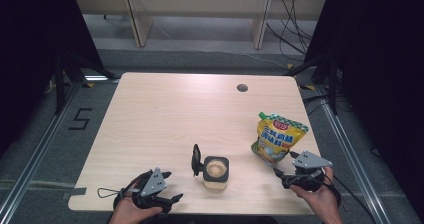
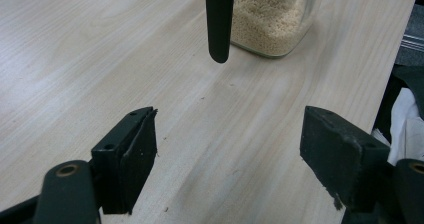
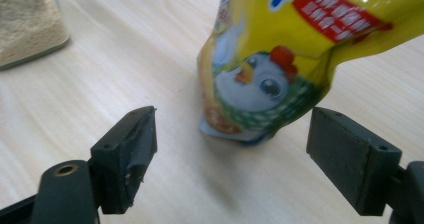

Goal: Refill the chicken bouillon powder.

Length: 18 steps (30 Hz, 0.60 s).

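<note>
Pale wood table (image 1: 165,119), grey floor (image 1: 200,59), dark surroundings.

Jar (image 1: 216,172) near the table's (image 1: 165,114) front edge, pouch (image 1: 276,137) to its right and slightly behind.

One yellow pouch (image 1: 278,137), one jar of grains (image 1: 216,172), its one black lid (image 1: 196,160), two grippers

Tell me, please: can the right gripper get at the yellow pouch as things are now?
Probably yes. The right gripper is open, and the yellow pouch stands just ahead of its jaws, with bare table between them. The jar sits well off to the side.
</note>
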Each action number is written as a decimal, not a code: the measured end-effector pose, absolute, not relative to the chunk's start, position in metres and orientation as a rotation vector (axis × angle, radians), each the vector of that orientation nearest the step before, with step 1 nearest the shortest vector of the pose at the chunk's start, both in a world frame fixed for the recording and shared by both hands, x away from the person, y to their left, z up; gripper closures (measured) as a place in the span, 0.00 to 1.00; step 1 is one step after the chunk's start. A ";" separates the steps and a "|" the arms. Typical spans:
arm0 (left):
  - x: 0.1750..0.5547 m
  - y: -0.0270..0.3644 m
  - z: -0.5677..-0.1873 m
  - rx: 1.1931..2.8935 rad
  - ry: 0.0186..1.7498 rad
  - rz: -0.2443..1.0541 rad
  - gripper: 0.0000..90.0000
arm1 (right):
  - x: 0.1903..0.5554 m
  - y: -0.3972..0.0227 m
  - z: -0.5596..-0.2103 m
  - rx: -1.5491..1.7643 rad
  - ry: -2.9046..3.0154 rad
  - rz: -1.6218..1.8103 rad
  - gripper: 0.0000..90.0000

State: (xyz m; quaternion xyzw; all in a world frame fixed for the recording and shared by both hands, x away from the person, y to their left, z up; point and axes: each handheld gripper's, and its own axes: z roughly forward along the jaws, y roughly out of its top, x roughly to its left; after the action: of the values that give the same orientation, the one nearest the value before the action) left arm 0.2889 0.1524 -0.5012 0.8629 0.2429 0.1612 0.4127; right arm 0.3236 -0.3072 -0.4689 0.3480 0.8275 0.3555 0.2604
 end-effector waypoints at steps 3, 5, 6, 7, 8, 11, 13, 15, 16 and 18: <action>0.289 0.152 -0.502 2.166 0.614 0.400 0.25 | 0.315 -0.304 -0.470 0.936 2.258 0.974 0.24; 0.289 0.152 -0.502 2.163 0.624 0.392 0.25 | 0.313 -0.304 -0.470 0.899 2.269 0.958 0.25; 0.289 0.152 -0.502 2.163 0.624 0.392 0.25 | 0.311 -0.302 -0.470 0.908 2.269 0.958 0.24; 0.289 0.153 -0.501 2.176 0.623 0.413 0.25 | 0.309 -0.302 -0.470 0.901 2.278 0.958 0.25; 0.289 0.153 -0.501 2.176 0.623 0.413 0.25 | 0.309 -0.302 -0.470 0.901 2.278 0.958 0.25; 0.290 0.154 -0.501 2.167 0.628 0.402 0.25 | 0.302 -0.300 -0.470 0.884 2.284 0.953 0.25; 0.290 0.154 -0.501 2.171 0.626 0.396 0.25 | 0.299 -0.299 -0.470 0.865 2.289 0.940 0.24; 0.290 0.154 -0.500 2.169 0.645 0.389 0.25 | 0.298 -0.298 -0.470 0.870 2.293 0.939 0.24; 0.291 0.155 -0.500 2.168 0.638 0.398 0.25 | 0.295 -0.297 -0.470 0.875 2.303 0.938 0.24; 0.292 0.156 -0.500 2.164 0.642 0.402 0.25 | 0.293 -0.296 -0.471 0.860 2.307 0.937 0.24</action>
State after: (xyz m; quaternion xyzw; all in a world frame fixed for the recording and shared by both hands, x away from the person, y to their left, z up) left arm 0.2916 0.1556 -0.4995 0.8600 0.2551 0.1599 0.4119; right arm 0.2930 -0.2955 -0.4708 0.3161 0.8478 0.3442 0.2507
